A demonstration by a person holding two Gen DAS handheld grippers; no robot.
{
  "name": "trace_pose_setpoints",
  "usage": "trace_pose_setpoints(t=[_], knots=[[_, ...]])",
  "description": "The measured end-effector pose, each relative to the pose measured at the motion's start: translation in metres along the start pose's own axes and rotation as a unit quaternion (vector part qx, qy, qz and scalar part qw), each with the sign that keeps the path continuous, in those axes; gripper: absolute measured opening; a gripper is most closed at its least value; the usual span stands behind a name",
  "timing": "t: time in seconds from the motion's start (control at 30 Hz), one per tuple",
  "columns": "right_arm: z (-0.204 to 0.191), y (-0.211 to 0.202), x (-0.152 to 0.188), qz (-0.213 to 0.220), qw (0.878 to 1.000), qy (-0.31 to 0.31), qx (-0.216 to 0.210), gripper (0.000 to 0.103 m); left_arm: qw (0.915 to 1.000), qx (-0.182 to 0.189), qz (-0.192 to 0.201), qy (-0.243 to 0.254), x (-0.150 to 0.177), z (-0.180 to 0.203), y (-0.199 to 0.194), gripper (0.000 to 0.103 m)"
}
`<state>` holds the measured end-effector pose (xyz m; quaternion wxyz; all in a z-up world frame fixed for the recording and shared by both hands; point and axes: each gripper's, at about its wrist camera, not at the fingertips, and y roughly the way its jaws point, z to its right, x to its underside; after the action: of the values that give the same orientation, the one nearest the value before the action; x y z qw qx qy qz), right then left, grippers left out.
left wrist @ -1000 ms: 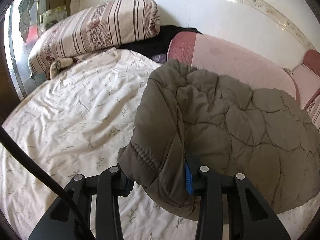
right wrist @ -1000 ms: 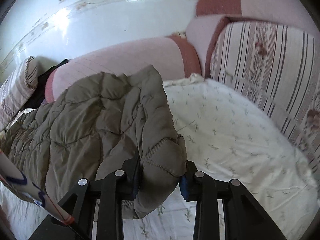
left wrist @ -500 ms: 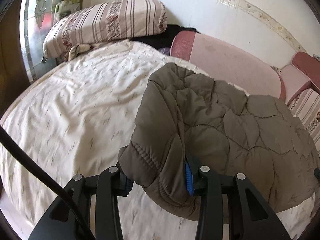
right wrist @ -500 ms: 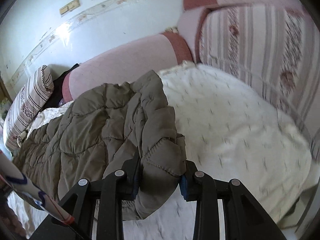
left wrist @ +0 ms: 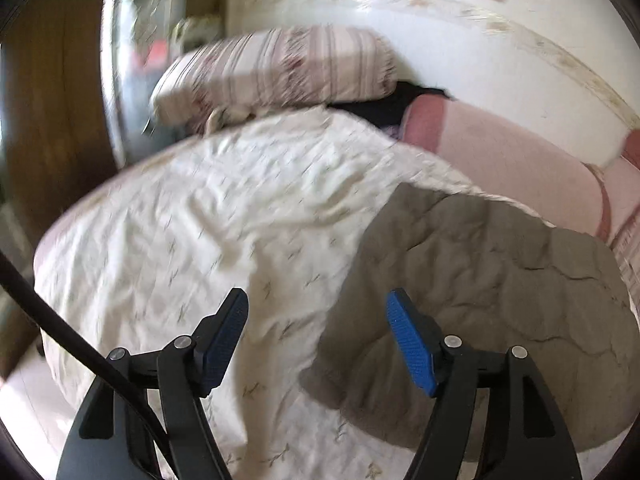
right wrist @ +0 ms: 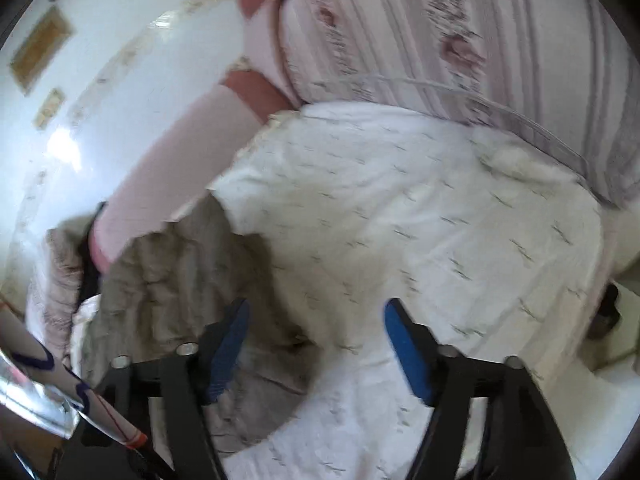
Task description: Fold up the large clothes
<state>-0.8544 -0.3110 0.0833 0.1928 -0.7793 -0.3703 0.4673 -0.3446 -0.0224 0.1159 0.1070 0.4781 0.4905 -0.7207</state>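
Note:
An olive-brown quilted jacket (left wrist: 492, 296) lies folded on the white patterned bedsheet (left wrist: 208, 216). In the left wrist view it lies at the right, partly behind the right finger. My left gripper (left wrist: 316, 334) is open and empty above the sheet, just left of the jacket's edge. In the right wrist view the jacket (right wrist: 168, 280) lies at the left, behind the left finger. My right gripper (right wrist: 316, 340) is open and empty above the sheet (right wrist: 420, 208), just right of the jacket. Both views are blurred by motion.
A striped pillow (left wrist: 280, 68) lies at the head of the bed beside a dark garment (left wrist: 384, 108). A pink bolster (left wrist: 512, 152) runs along the white wall. A striped cushion (right wrist: 460, 28) stands at the bed's right. The bed's near edge drops to the floor.
Both grippers have opened and let go of the jacket, which now lies on the bed. Both grippers have pulled back and up, and swung outward.

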Motion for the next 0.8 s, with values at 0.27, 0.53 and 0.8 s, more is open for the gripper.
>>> trace_pose_setpoints(t=[0.27,0.53,0.8], knots=[[-0.119,0.001,0.048,0.019,0.972,-0.218,-0.080,0.060,0.9860,0.105,0.033,0.125,0.008,0.097,-0.022,0.071],[-0.216,0.060,0.080,0.004,0.943,-0.320,-0.086,0.060,0.9692,0.126,0.010,0.212,0.009,0.183,0.025,0.071],[-0.236,0.142,0.081,-0.035,0.943,-0.331,-0.027,0.070,0.9724,0.115,-0.053,0.196,0.000,0.197,0.104,0.077]])
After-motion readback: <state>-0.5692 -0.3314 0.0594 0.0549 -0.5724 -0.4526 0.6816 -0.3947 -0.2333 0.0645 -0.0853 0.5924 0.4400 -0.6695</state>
